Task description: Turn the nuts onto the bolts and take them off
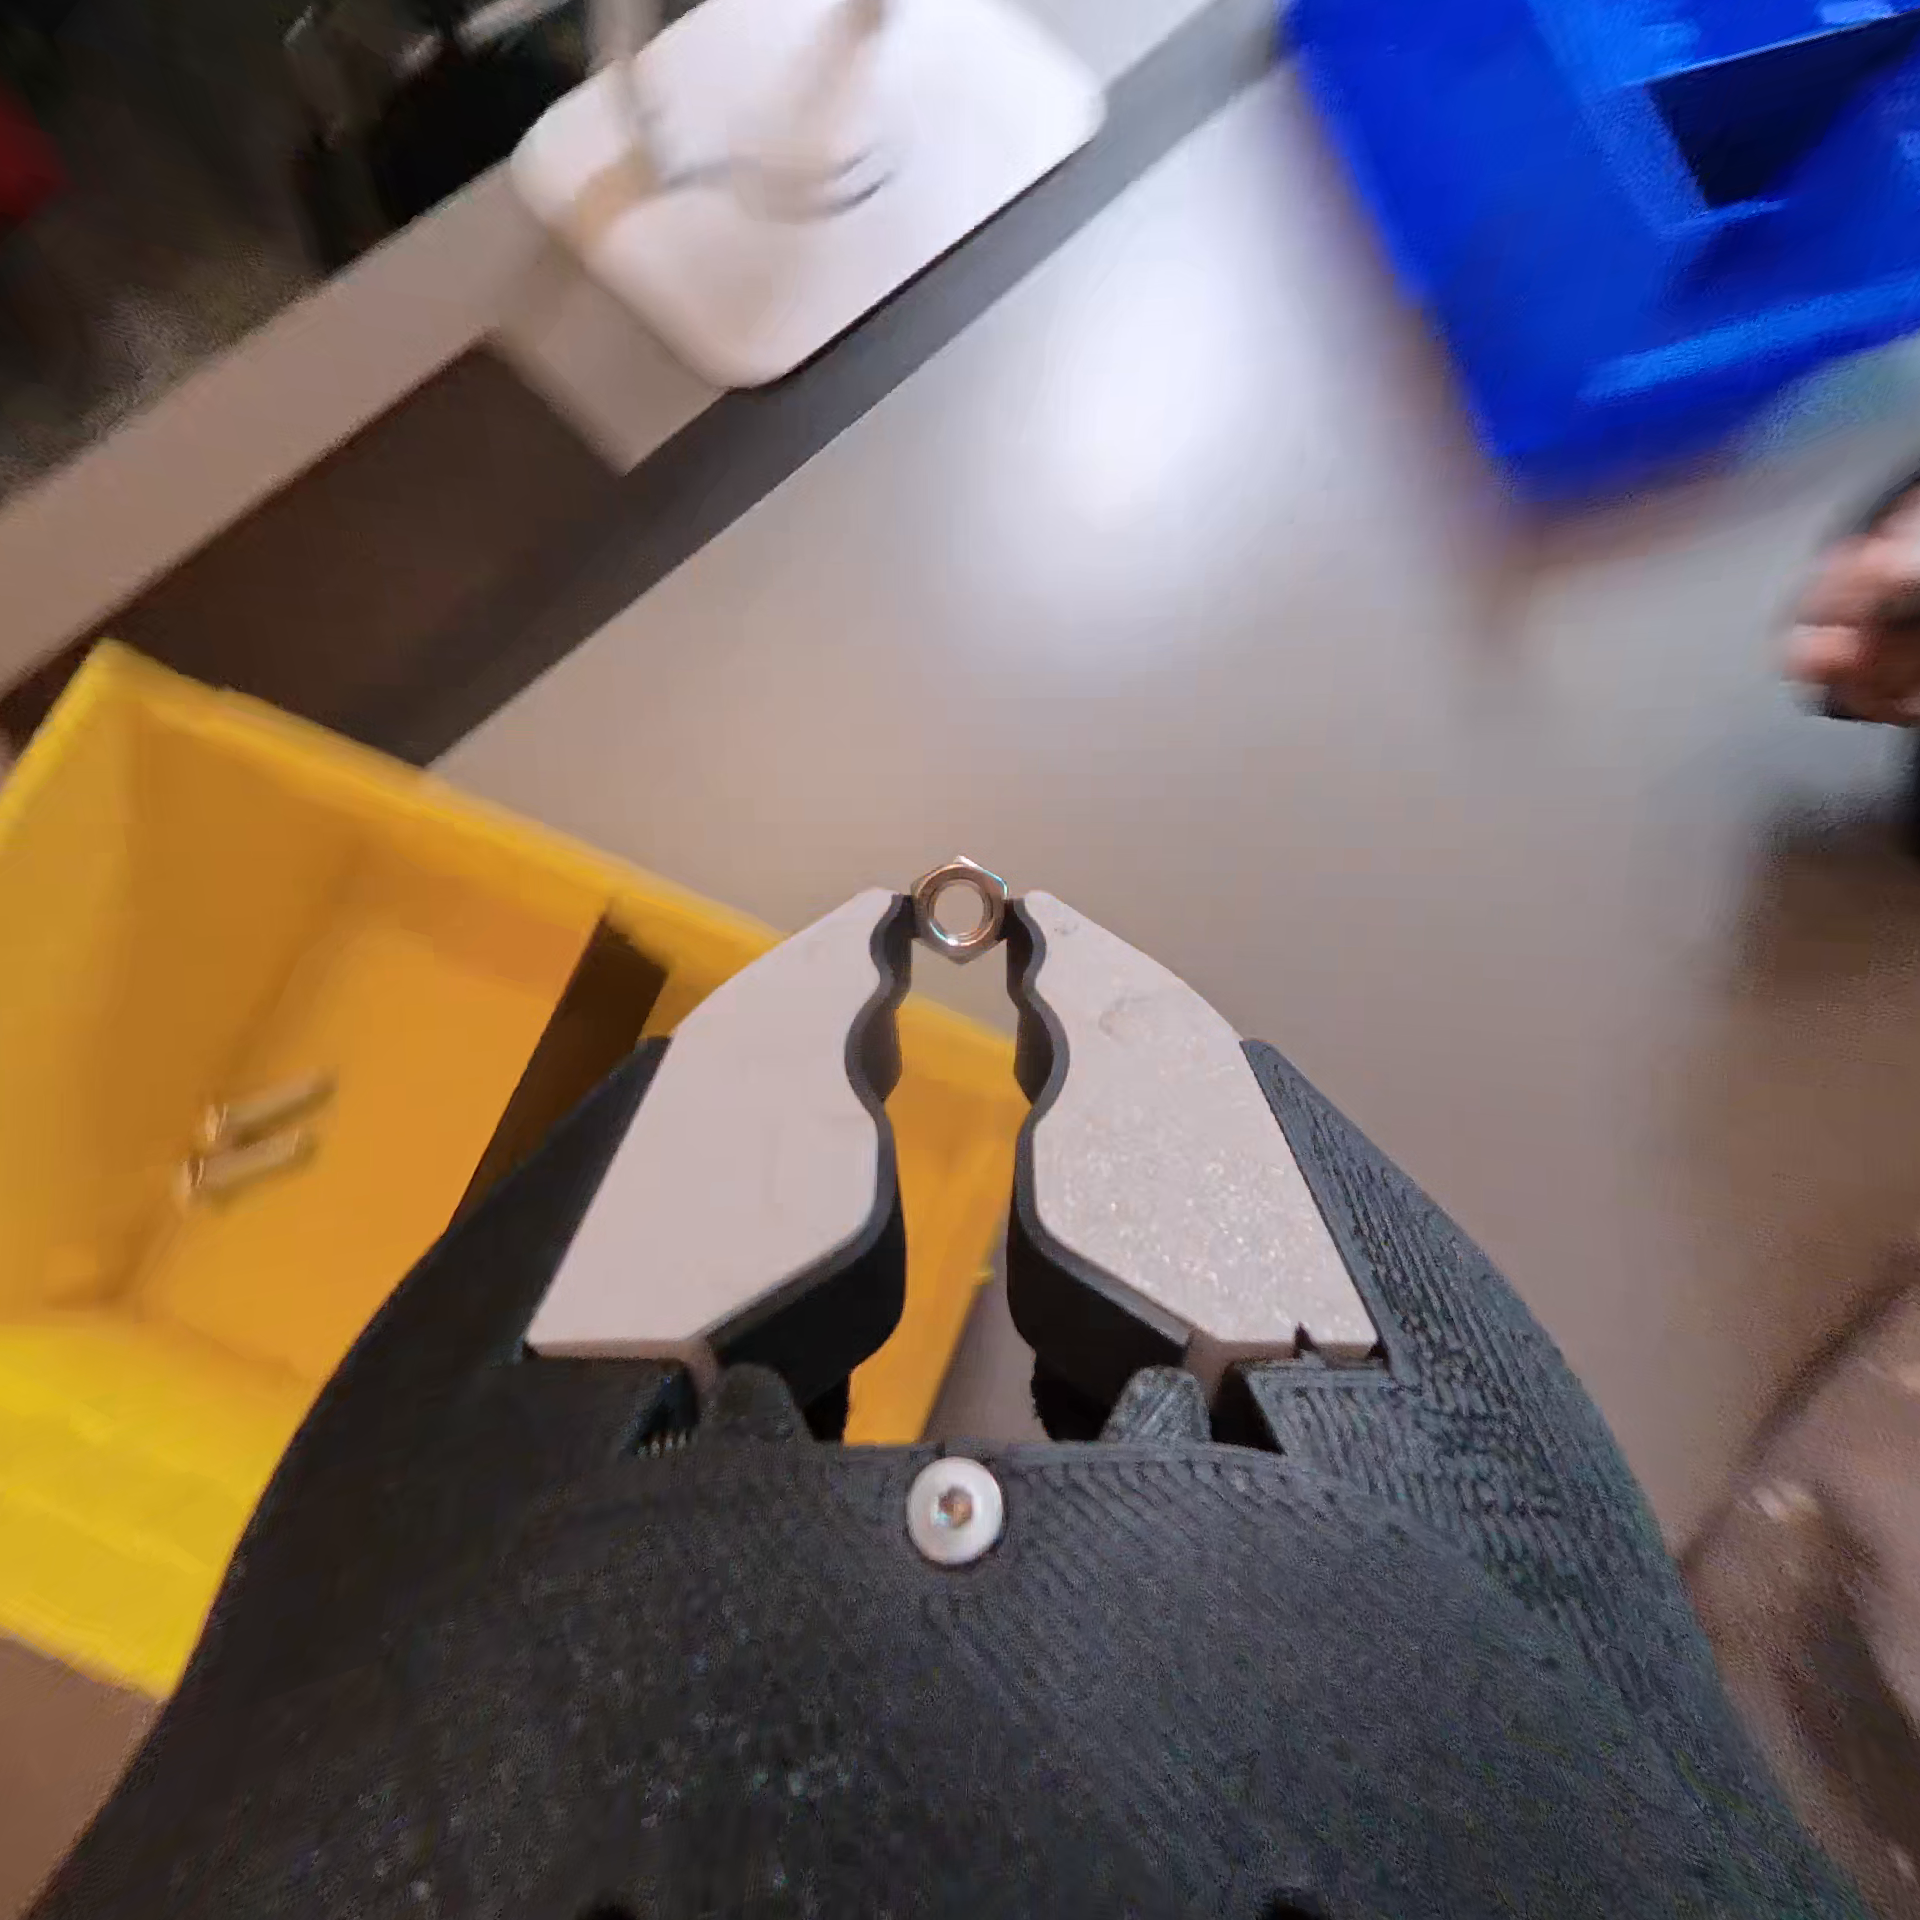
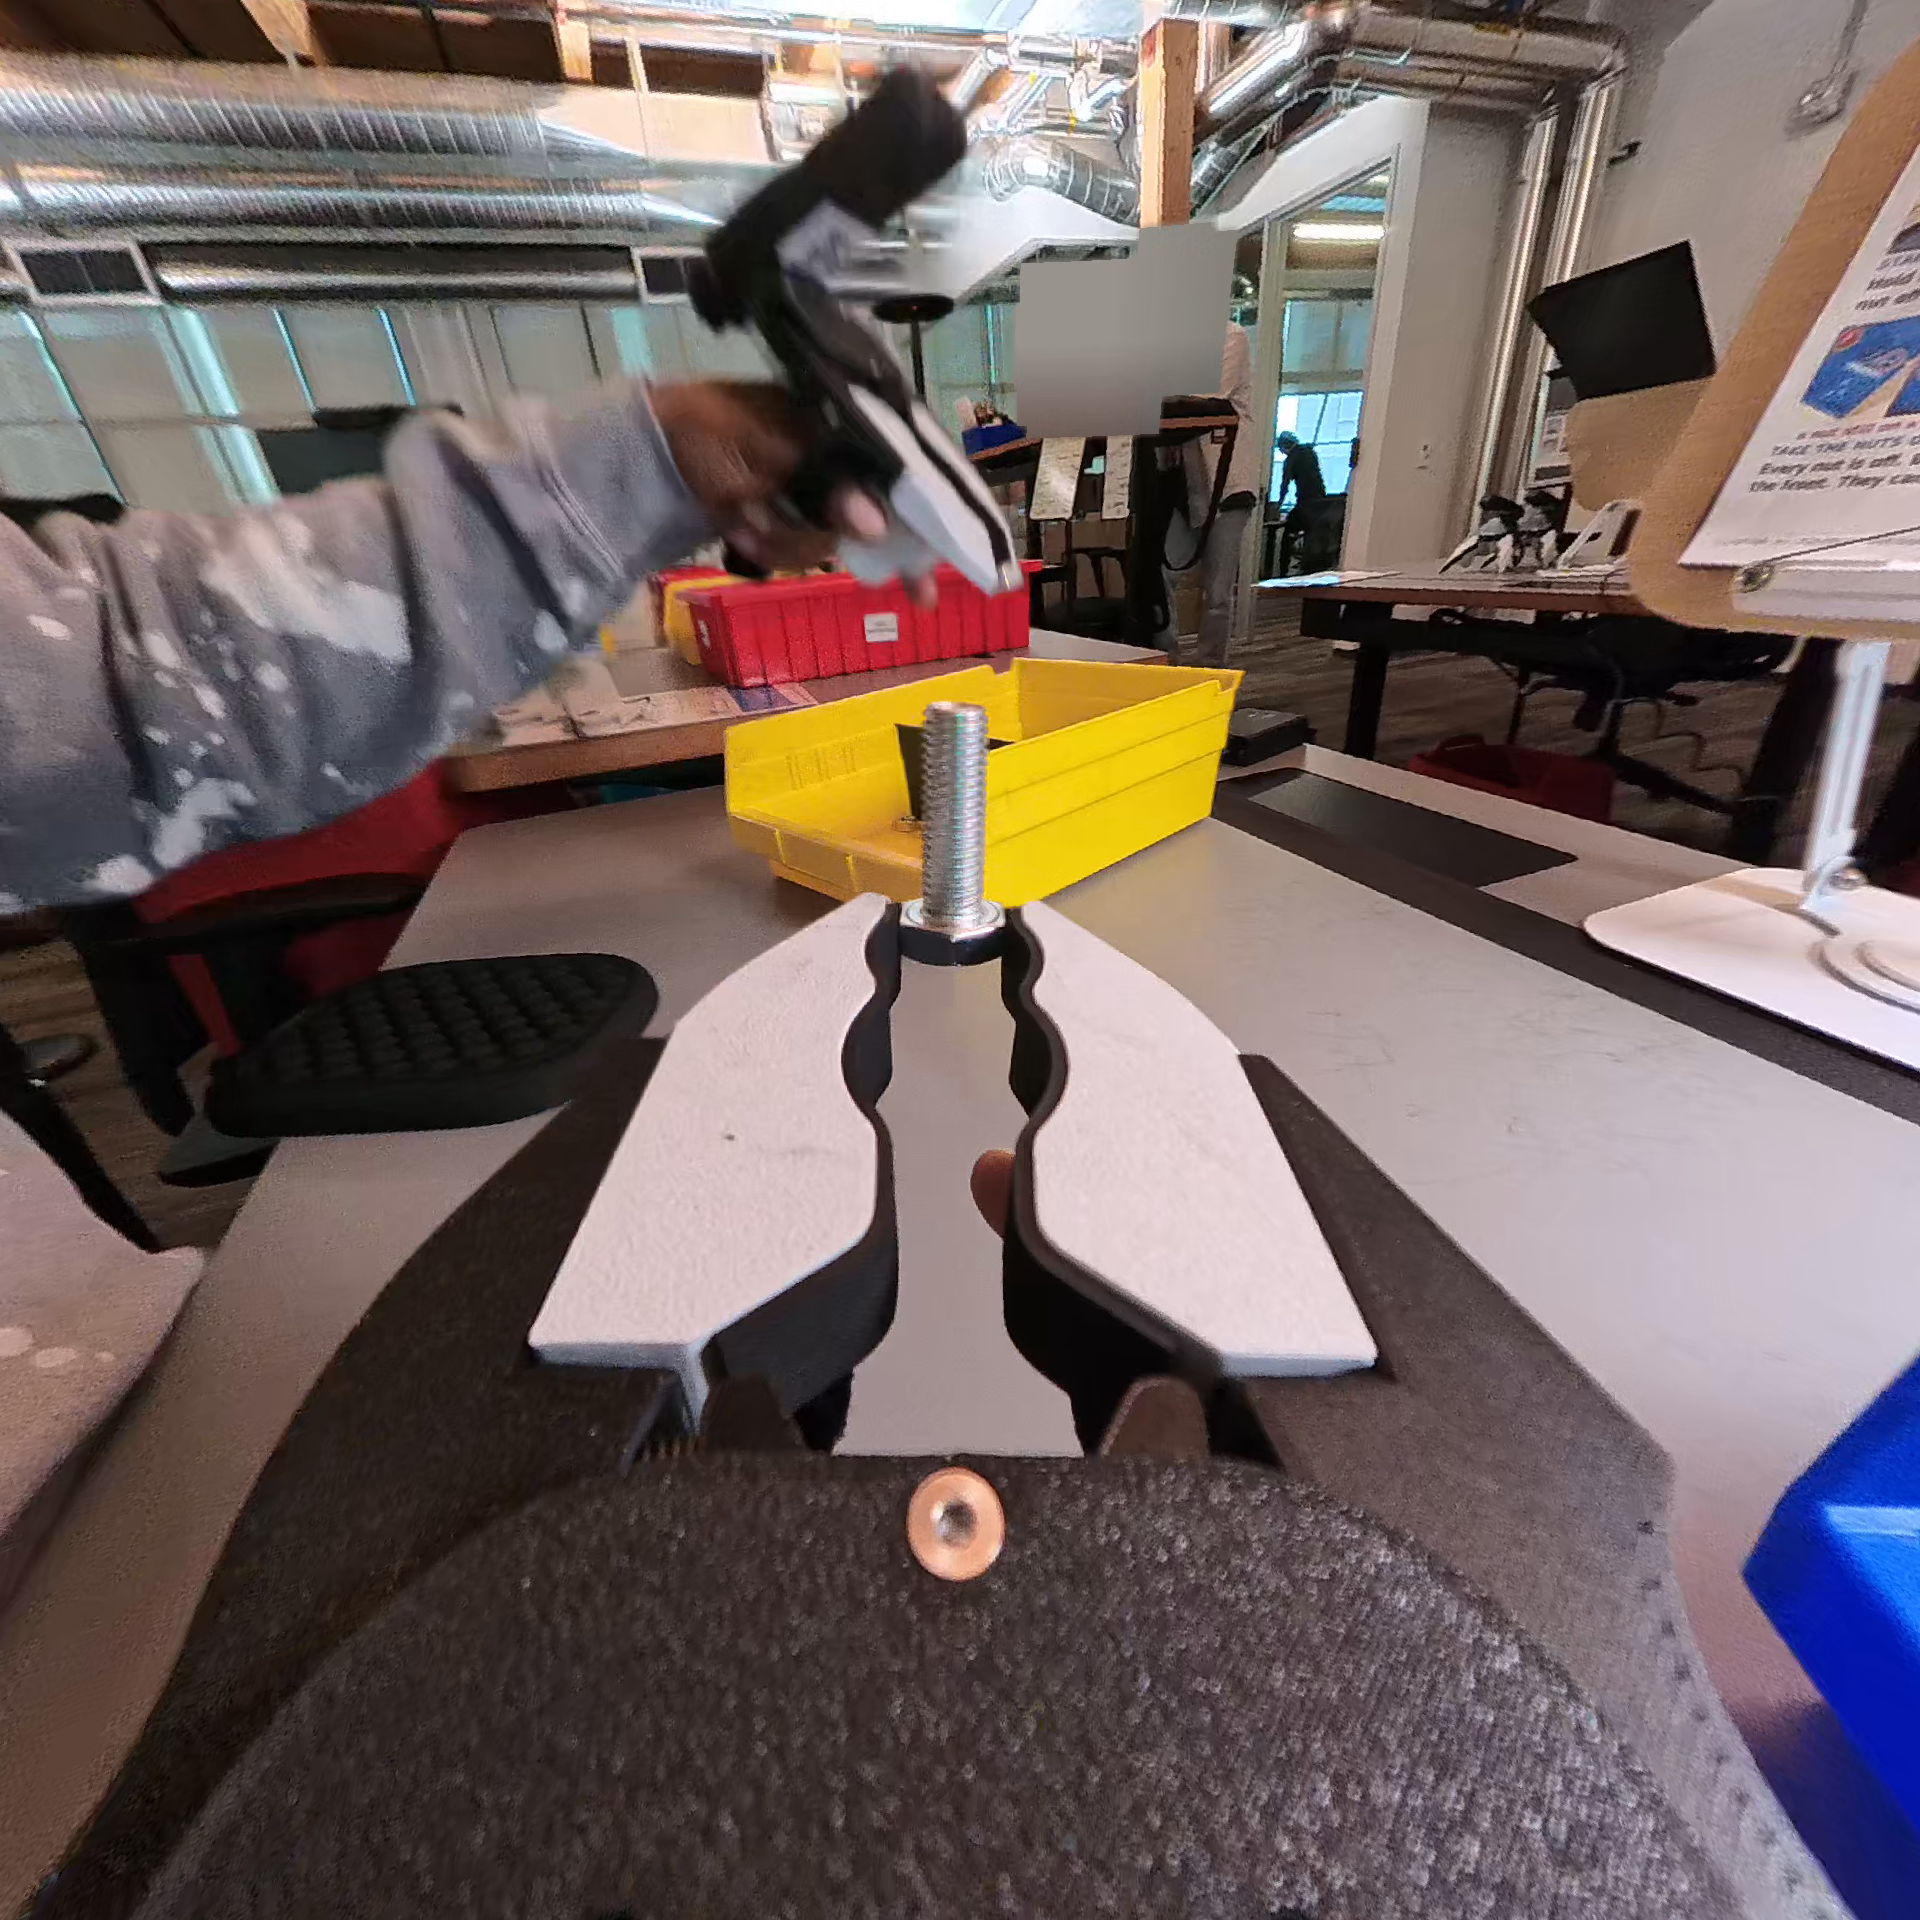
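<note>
Right gripper (image 2: 951, 935) clamps the bolt (image 2: 954, 810) upright by its head, before the yellow bin (image 2: 1122, 748); left gripper (image 1: 958, 920) pinches a nut (image 1: 958, 910) at its tips, high above the bin, so a tilted approach risks cross-threading or a drop

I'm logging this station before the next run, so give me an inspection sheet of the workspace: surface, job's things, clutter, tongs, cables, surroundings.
Surface: grey table, bare in the middle.
Job's things: nut pinched at the tips of the left tongs; bolt held upright by its head in the right tongs; more bolts lie in the yellow bin.
Clutter: blue bin; white stand carrying a clipboard.
Tongs: both shut on their parts, left raised above the bolt and apart from it.
Cables: nothing seen.
Surroundings: red bins, other tables, a chair, ceiling ducts, people farther off.
</note>
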The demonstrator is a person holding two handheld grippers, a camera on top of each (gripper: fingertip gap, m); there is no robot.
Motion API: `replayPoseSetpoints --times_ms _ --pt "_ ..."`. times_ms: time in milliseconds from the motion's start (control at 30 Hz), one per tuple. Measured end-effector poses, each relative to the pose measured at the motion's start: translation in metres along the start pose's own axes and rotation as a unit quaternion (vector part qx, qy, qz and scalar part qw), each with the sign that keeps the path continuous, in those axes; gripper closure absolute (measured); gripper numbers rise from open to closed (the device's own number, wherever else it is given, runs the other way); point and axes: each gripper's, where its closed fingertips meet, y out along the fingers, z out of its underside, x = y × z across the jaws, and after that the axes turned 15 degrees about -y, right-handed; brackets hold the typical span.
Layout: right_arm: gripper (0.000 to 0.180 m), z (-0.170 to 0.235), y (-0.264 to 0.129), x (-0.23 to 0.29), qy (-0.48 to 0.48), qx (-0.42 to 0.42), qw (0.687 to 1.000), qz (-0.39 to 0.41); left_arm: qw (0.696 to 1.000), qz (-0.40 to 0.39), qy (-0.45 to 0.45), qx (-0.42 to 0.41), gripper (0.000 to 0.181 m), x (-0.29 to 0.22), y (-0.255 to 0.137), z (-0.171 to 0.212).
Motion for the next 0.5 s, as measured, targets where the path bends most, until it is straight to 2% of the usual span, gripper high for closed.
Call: replayPoseSetpoints --times_ms 133,267,367,500 --pt "0.161 0.002 0.008 0.005 -0.035 0.007 0.999 0.025 0.985 0.104 0.137 0.015 0.162 -0.112 -0.025 -0.026" --pt "0.161 -0.004 0.017 0.013 -0.057 0.008 0.998 0.041 0.954 0.172 0.24 0.06 0.162 -0.198 -0.022 -0.015" --pt "0.161 -0.007 0.022 0.019 -0.068 0.009 0.997 0.043 0.932 0.204 0.284 0.099 0.162 -0.238 -0.01 0.0" --pt "0.161 -0.01 0.024 0.026 -0.076 0.012 0.996 0.041 0.916 0.213 0.31 0.138 0.162 -0.261 0.01 0.014"
